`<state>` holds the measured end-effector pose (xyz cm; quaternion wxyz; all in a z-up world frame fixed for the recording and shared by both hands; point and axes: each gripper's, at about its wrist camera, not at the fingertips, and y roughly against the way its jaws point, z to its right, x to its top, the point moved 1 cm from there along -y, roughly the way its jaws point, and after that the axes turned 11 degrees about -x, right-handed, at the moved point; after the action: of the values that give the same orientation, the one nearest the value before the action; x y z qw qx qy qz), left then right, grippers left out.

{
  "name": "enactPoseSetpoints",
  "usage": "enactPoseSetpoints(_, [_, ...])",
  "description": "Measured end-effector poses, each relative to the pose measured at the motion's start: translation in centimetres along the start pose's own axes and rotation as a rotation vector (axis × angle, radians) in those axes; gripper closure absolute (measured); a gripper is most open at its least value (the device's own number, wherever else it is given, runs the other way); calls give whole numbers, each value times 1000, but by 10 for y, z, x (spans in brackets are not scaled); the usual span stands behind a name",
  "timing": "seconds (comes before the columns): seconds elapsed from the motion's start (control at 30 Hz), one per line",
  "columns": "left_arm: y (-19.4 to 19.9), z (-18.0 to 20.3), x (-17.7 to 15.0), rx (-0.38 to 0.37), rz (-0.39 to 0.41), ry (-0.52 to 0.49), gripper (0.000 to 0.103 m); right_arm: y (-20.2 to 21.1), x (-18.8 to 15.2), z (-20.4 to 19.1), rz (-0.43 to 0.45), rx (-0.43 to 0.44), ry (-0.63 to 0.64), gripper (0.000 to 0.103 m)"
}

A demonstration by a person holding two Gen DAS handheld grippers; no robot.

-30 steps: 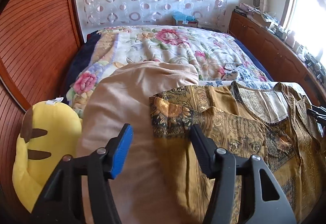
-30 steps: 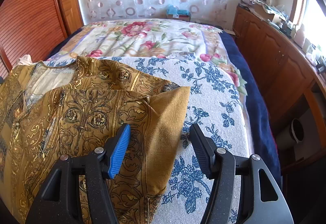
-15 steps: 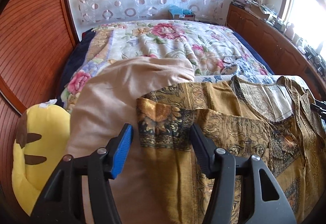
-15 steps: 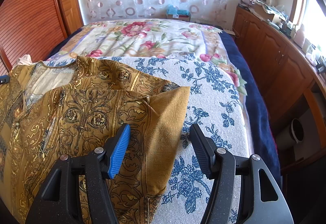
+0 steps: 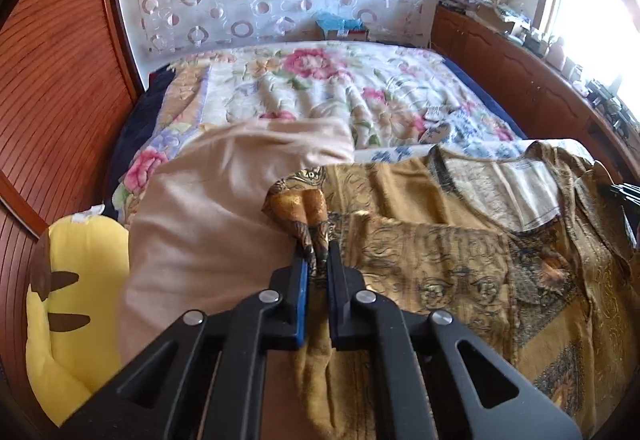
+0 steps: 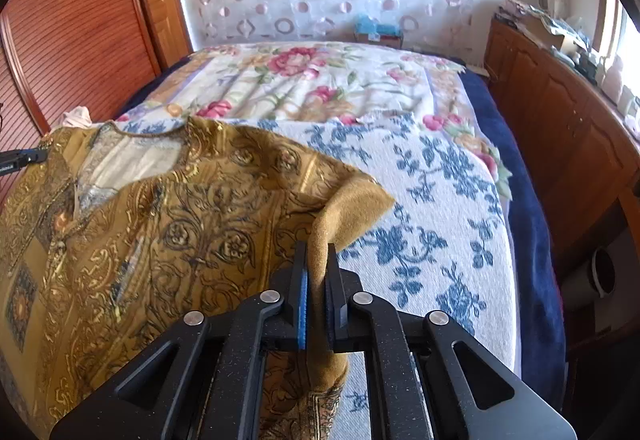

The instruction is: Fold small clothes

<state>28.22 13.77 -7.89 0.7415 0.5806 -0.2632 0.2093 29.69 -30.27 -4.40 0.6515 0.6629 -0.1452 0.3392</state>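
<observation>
A mustard-gold patterned top [image 5: 460, 264] lies spread on the bed, neckline facing away; it also shows in the right wrist view [image 6: 160, 232]. My left gripper [image 5: 318, 260] is shut on the top's left sleeve edge, which bunches up between the pads. My right gripper [image 6: 316, 252] is shut on the top's plain mustard right sleeve corner, lifted in a fold. The other gripper's black tip shows at the frame edge in each view.
A beige cloth [image 5: 216, 208] lies left of the top. A yellow plush cushion [image 5: 68, 304] sits at the left bed edge. A blue-flowered white towel [image 6: 432, 224] lies under the top, a floral quilt [image 5: 320, 88] beyond. Wooden cabinets [image 6: 560, 120] line the right wall.
Both grippers went from open to shut, each pinching a sleeve edge of the gold top. The pinched fabric has bunched and lifted slightly.
</observation>
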Motion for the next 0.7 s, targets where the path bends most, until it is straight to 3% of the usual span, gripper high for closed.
enactPoseSetpoints(0.4, [91,37,-4,-42,231,-32,101,67,23,0,168,8,-51,101])
enactPoseSetpoints(0.7, [153,53,-52,-54,306,-48,101,135,2,-5,259,47,-67,101])
